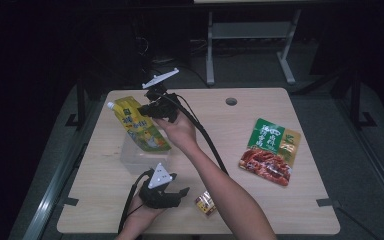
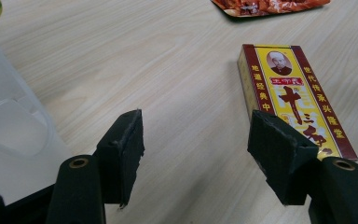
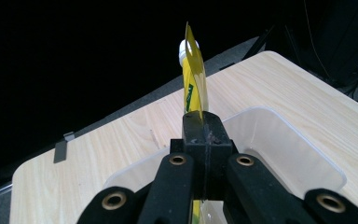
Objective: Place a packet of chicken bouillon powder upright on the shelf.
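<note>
My right claw (image 1: pixel 147 109), clenched on the yellow spouted pouch (image 1: pixel 139 125), holds it above the clear bin (image 1: pixel 142 157) near the counter's left edge; next I judge lowering it in, left claw (image 1: pixel 172 192) released beside.

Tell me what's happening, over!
Right gripper shut on yellow pouch, above clear bin. Left gripper open, empty, near spice box. Nothing blocking.

Dark lab, bare wooden table (image 1: pixel 260 200), metal rack (image 1: pixel 250 31) behind
</note>
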{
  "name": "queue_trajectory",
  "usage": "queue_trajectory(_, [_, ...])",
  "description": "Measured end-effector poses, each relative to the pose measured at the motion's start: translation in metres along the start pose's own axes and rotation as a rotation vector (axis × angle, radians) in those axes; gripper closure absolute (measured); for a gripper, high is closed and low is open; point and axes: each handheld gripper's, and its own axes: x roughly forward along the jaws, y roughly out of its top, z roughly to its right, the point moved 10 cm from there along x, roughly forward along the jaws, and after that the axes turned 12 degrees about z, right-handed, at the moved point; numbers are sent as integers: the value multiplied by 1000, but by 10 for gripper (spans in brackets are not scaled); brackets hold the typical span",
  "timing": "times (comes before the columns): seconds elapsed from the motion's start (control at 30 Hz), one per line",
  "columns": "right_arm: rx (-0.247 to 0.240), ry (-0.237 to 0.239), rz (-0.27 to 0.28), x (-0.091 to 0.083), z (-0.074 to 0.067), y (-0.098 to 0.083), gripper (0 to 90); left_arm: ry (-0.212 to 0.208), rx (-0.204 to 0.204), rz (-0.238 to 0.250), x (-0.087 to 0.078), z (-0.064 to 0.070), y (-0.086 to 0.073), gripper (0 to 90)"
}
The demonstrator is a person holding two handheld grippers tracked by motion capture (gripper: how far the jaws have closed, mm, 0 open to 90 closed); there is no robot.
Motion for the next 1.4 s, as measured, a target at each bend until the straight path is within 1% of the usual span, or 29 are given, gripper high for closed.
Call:
queue_trajectory(0.13, [9,-8,8,5,1,-6,900,-1,-1,-1,0,0,0,354])
queue_trajectory(0.2, [12,-15,10,6,2,-9,900,-1,-6,4,1,1,0,355])
queue_trajectory(0.23, [20,-19,12,6,2,-11,900,0,-16,13,1,2,1,355])
queue_trajectory(0.37, [12,-32,16,6,5,-17,900,-1,-14,10,2,2,1,354])
queue_trajectory(0.4, [21,-37,14,5,6,-22,897,-3,-13,11,2,3,1,355])
queue_trajectory(0.53, [15,-30,22,2,9,-25,889,-4,-8,2,2,3,0,354])
queue_trajectory(0.57, [20,-29,16,1,8,-26,880,-2,-14,8,3,3,0,355])
queue_trajectory(0.6, [20,-24,8,0,8,-27,851,-2,-14,8,3,3,0,355])
queue_trajectory(0.63, [13,-20,-3,-1,7,-29,824,1,-15,5,2,1,0,355])
queue_trajectory(0.67, [13,-23,-13,-1,7,-30,812,2,-11,4,2,1,0,354])
queue_trajectory(0.73, [-11,-27,-35,-2,7,-34,790,4,-12,4,1,0,0,355])
queue_trajectory(0.77, [-10,-31,-53,-2,6,-37,779,5,-12,4,1,0,1,355])
queue_trajectory(0.87, [-3,-19,-89,-3,6,-46,770,4,-6,0,1,0,0,355])
queue_trajectory(0.9, [-16,-23,-99,-4,6,-50,770,3,-6,-1,1,0,0,355])
queue_trajectory(0.93, [-18,-24,-108,-4,7,-53,769,3,-8,-2,1,0,0,355])
queue_trajectory(0.97, [-12,-11,-123,-5,5,-57,762,3,-7,-2,1,1,0,355])
queue_trajectory(1.0, [-9,-10,-134,-5,5,-60,757,3,-10,1,1,1,0,354])
queue_trajectory(1.03, [-27,-8,-152,-6,5,-65,755,2,-9,0,1,1,0,355])
queue_trajectory(1.13, [-57,2,-188,-7,8,-76,775,3,-6,-4,1,1,0,355])
queue_trajectory(1.2, [-26,7,-206,-9,6,-81,788,2,-1,-13,1,0,-1,355])
queue_trajectory(1.23, [-36,19,-209,-8,7,-83,810,2,-1,-12,1,1,-1,355])
queue_trajectory(1.27, [-30,22,-221,-8,6,-85,813,3,-3,-11,1,1,-1,355])
queue_trajectory(1.3, [-52,20,-230,-8,8,-87,821,2,-3,-11,1,1,-1,355])
queue_trajectory(1.33, [-57,24,-241,-7,7,-88,827,3,-3,-11,1,1,0,355])
queue_trajectory(1.4, [-52,34,-257,-6,6,-91,841,3,-2,-11,1,1,0,354])
